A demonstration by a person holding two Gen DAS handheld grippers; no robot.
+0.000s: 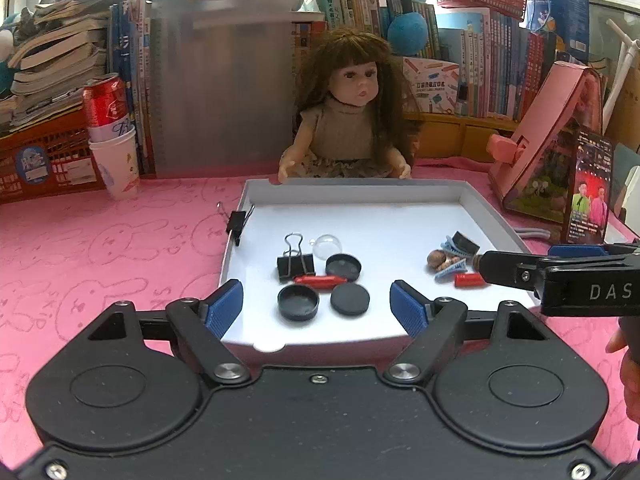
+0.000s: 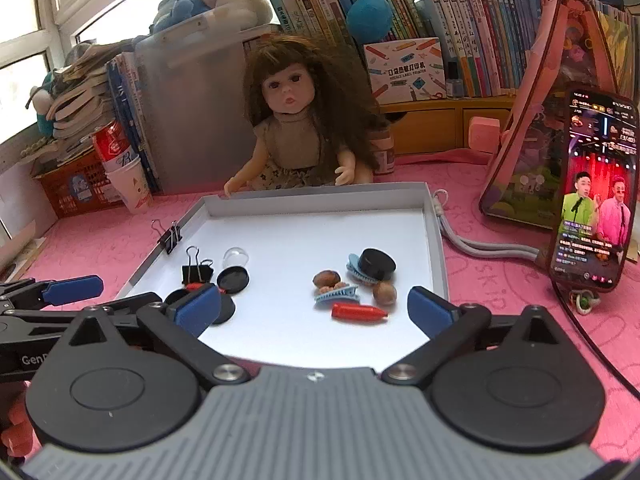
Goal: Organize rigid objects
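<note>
A white tray (image 1: 472, 200) on the pink cloth holds two groups of small things. On its left lie a black binder clip (image 1: 295, 264), a clear dome (image 1: 327, 246), black round lids (image 1: 343, 267) and a red stick (image 1: 320, 281). On its right sit nuts (image 2: 326, 279), blue hair clips (image 2: 335, 295), a black puck (image 2: 376, 263) and another red stick (image 2: 358, 312). My left gripper (image 1: 316, 300) hangs open over the tray's near left, holding nothing. Over the near right, my right gripper (image 2: 316, 310) stands wide open and empty, just short of the red stick.
A second binder clip (image 1: 237, 222) grips the tray's left rim. A doll (image 1: 352, 120) sits behind the tray. A can in a paper cup (image 1: 114, 148) stands far left. To the right are a lit phone (image 2: 592, 192), a pink bag (image 2: 560, 120) and a grey cable (image 2: 480, 246).
</note>
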